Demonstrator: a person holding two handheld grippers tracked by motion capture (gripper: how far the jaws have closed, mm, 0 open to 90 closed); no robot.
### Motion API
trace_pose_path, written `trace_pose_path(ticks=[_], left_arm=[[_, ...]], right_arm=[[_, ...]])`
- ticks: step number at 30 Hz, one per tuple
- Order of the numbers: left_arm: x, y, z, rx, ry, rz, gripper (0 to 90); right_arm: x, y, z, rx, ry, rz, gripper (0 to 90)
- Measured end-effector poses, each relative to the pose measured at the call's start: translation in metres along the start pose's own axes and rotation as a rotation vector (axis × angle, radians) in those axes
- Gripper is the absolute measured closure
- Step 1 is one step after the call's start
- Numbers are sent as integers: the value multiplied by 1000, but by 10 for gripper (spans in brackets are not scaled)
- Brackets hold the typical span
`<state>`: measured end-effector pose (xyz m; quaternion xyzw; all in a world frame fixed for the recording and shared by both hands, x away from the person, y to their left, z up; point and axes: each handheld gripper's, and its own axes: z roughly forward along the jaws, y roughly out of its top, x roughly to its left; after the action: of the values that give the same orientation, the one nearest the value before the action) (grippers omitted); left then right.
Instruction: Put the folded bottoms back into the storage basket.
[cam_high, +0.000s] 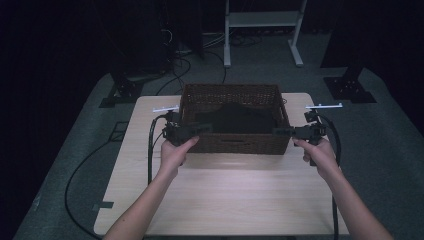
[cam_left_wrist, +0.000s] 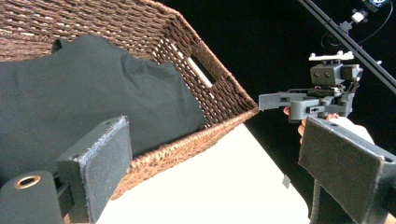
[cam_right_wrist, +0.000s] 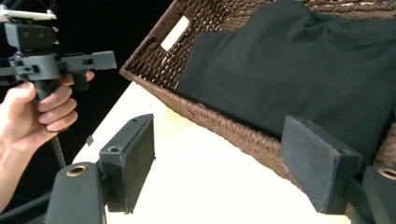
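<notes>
Both grippers flank the wicker basket (cam_high: 235, 145), left gripper (cam_high: 202, 128) and right gripper (cam_high: 280, 131) jaws apart and empty (black cloth (cam_high: 237, 117) untouched inside), grab pending.

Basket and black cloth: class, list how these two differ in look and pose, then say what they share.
The basket is brown, woven and stiff, with upright walls; the black cloth is plain, dark and soft, lying rumpled. The basket stands on the table; the black cloth lies inside the basket. Neither is touched by a hand-held gripper.
</notes>
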<state>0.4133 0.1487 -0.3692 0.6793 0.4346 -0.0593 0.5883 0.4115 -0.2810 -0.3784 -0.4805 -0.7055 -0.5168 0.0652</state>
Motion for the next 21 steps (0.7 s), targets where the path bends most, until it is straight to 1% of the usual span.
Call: trace_pose_path(ticks=[4,8,12,16,18,20,21], left_arm=[[-3,-4,-3,3,-1,7,84],[-4,-8,-5,7,-4,12,84],[-5,-11,-7,3,-14,6,84],[-8,-14,-8,3,-25,7,84],[-9,-16,-8,7,-27,16,84],[-10,-18,-7,10,-29,16,84],[-10,-20,-7,11,-31,10,84]], right_arm=[[0,-7,-1,0,4,-3,257],[-1,-14,-1,8,2,-6,257],[-2,-19,-3,7,3,0,257],[1,-23,-4,10,10,-4,257],[2,-25,-5,11,13,-12,257],[3,-27,-5,10,17,-14,257],[3,-28,-5,10,21,-10,255]])
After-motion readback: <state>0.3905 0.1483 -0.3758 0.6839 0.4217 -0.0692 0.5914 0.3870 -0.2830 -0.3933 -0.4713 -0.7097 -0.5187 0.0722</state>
